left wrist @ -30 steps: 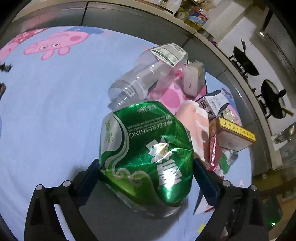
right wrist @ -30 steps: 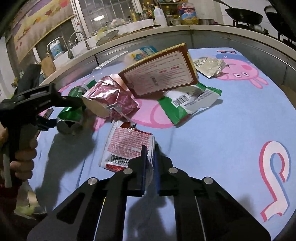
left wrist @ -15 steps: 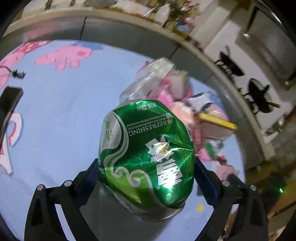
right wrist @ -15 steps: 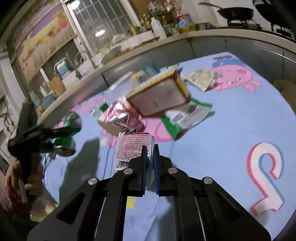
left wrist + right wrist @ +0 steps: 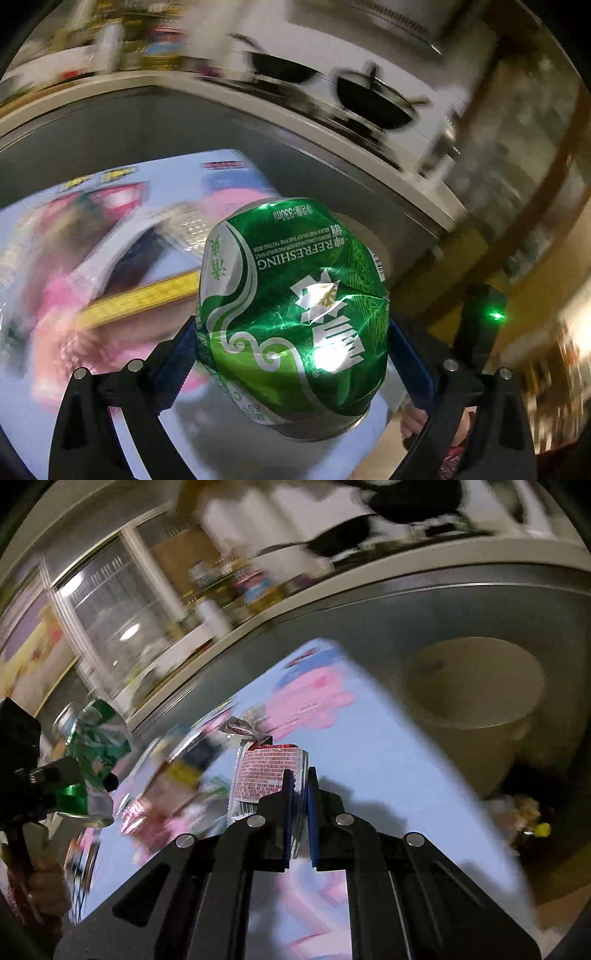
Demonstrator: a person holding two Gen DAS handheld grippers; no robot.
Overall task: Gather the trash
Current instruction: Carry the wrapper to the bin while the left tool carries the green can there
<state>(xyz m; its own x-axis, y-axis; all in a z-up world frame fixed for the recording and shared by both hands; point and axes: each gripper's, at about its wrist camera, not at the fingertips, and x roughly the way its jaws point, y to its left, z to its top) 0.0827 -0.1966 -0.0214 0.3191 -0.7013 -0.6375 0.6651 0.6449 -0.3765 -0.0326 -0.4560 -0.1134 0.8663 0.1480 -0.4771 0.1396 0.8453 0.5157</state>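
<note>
A blue cartoon-print cloth (image 5: 388, 760) covers the table, with a pale bin (image 5: 476, 709) standing just past its far edge and a blurred litter of wrappers, seemingly with a yellow-edged box (image 5: 144, 295) among them, lying on it. Above the cloth, the left gripper (image 5: 291, 354) is clamped on a dented green can (image 5: 295, 306), its blue pads pressing both sides. The right gripper (image 5: 298, 808) is pinched nearly closed on the edge of a red packet (image 5: 266, 771), which hangs clear of the cloth.
</note>
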